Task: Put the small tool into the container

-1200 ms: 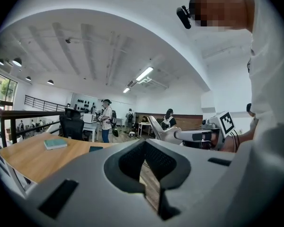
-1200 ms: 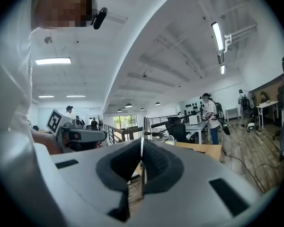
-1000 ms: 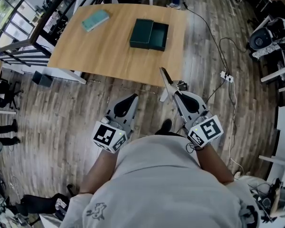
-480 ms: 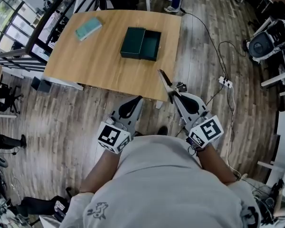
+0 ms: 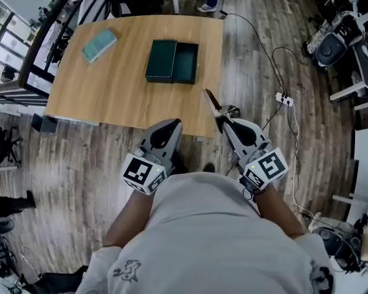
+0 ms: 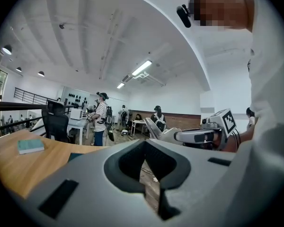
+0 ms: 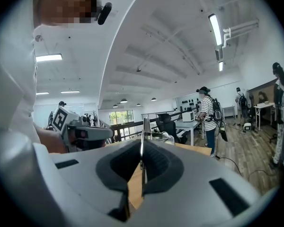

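Fingers of my right gripper (image 5: 223, 120) were pinched narrow on the small tool (image 5: 211, 101), whose thin metal end jutted out ahead of them. My left gripper (image 5: 173, 125) had its fingers pressed together on nothing. Ahead and left of both, well apart, the dark green container (image 5: 185, 64) sat open on the counter (image 5: 110, 97), with a teal case (image 5: 99, 45) farther left.

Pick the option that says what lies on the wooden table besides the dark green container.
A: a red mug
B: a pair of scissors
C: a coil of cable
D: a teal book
D: a teal book lies on the wooden table, to the left of the dark green container and apart from it, as the head view shows.
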The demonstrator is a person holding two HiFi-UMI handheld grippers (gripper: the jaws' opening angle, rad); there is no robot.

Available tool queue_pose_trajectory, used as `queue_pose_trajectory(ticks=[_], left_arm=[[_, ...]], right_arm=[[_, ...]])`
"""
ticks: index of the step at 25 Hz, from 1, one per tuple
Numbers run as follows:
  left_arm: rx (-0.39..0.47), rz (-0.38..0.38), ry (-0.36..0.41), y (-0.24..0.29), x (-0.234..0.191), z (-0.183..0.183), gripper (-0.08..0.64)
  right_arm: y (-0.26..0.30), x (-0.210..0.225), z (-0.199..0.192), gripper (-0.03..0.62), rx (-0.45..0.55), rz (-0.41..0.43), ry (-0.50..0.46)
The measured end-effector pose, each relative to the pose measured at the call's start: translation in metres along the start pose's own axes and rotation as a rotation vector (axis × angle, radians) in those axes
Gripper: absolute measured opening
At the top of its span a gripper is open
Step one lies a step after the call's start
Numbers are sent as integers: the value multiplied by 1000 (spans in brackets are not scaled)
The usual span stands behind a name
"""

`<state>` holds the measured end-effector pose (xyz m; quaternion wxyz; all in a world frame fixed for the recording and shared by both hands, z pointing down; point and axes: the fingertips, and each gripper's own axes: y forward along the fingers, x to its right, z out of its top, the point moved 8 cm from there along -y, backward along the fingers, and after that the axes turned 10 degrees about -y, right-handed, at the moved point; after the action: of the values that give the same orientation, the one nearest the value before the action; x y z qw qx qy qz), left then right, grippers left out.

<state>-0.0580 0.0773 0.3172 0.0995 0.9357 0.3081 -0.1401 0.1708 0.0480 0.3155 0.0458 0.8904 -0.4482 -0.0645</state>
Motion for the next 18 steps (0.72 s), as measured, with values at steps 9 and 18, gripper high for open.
queue_pose_trajectory(ticks=[9,18], left_arm=[[-17,-81,19,4,-77,34,5],[-34,-134,22,2,-121,48,5]], right_arm=[[72,2,16,12,-14,-80,8],[116,-2,20,12,-27,-131,42]])
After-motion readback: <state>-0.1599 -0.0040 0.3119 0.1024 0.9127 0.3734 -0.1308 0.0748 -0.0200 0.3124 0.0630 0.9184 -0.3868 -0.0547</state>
